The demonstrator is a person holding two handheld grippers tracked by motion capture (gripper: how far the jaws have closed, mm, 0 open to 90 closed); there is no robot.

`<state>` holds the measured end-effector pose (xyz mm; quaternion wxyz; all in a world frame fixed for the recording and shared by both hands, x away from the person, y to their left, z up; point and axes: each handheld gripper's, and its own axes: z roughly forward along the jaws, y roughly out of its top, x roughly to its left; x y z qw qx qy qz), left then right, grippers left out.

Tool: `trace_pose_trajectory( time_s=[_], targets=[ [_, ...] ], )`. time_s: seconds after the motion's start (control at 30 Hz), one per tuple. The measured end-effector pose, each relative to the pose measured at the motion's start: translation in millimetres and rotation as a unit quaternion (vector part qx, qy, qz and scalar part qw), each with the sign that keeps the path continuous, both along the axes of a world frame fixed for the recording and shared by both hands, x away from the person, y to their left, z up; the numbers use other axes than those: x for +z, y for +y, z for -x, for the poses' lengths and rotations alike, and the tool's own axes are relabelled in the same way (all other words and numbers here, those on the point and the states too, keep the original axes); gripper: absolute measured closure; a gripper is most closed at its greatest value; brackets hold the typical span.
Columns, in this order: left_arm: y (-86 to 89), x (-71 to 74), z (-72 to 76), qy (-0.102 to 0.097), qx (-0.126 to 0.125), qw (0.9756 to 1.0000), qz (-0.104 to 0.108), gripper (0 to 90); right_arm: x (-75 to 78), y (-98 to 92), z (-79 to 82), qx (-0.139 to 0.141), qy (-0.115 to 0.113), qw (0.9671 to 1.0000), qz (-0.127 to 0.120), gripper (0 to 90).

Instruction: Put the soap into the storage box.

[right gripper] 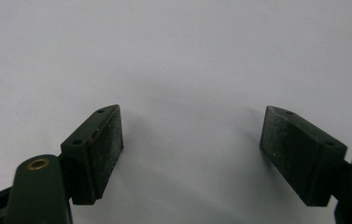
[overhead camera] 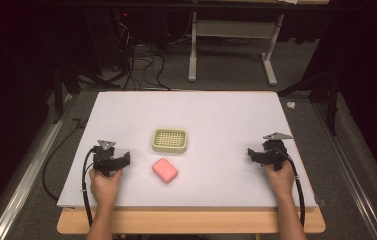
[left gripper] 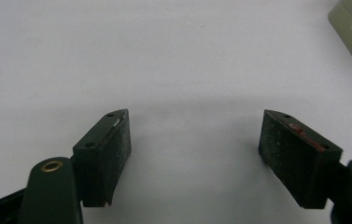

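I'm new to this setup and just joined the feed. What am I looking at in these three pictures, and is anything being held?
A person sits at a white table and holds a hand-operated two-jaw gripper in each hand. The high view looks down from above: the left gripper is at its left, the right gripper at its right. The other two pictures come from cameras riding on the grippers, looking along the black jaws. Between the grippers lie a pale slotted soap dish and, nearer the person, a pink soap bar. Both grippers' jaws stand apart over bare table, so nothing is held. The dish's corner shows in the left gripper view.
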<state>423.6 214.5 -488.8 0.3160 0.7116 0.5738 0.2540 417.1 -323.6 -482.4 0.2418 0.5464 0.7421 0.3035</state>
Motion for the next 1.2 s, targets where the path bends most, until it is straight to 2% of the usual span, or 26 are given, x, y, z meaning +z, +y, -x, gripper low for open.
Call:
trace_pose_trajectory(
  time_s=[0.77, 0.87, 1.03, 1.13, 1.2],
  targets=[
    [1.4, 1.2, -1.5, 0.007, -0.004, 0.9999, 0.009, 22.7, 0.0, 0.1, -0.1, 0.0, 0.0, 1.0, -0.001, 22.0],
    [2.4, 3.2, -0.5, 0.015, -0.013, 0.9996, 0.017, 20.1, 0.0, 0.0, -0.1, 0.0, 0.0, 1.0, -0.001, 21.9],
    [1.4, 7.0, 3.9, 0.015, -0.026, 0.9995, 0.014, 17.8, 0.0, -0.2, -0.1, 0.001, 0.0, 1.0, 0.0, 21.9],
    [1.0, 11.5, 8.0, 0.009, -0.033, 0.9992, 0.023, 17.7, 0.0, -0.1, -0.1, 0.0, 0.0, 1.0, -0.001, 22.0],
    [-0.6, 16.6, 11.2, 0.009, -0.047, 0.9983, 0.034, 18.5, 0.0, -0.1, -0.1, 0.0, 0.0, 1.0, -0.001, 21.9]
  ],
)
